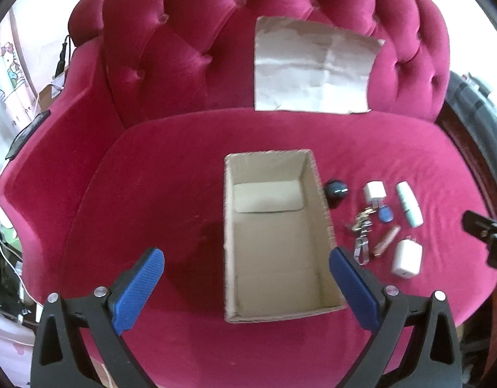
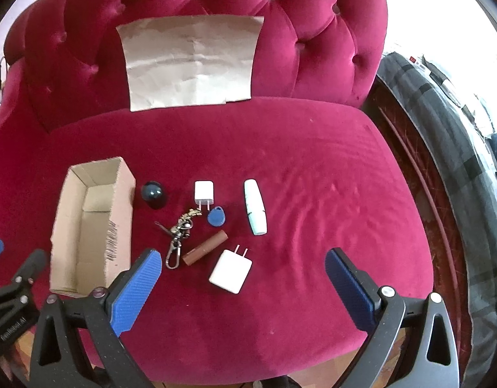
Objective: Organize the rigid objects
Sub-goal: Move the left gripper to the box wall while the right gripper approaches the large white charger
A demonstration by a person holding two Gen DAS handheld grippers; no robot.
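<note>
An open cardboard box lies empty on the crimson velvet seat. To its right lie a dark ball, a small white charger, a blue key fob, a keychain, a brown tube, a large white charger and a pale mint tube. My left gripper hovers open over the box's near end. My right gripper hangs open just in front of the large white charger. Neither holds anything.
A flat cardboard sheet leans on the tufted backrest. A dark wooden frame and grey fabric lie right of the seat. Cables and clutter sit left of the armrest.
</note>
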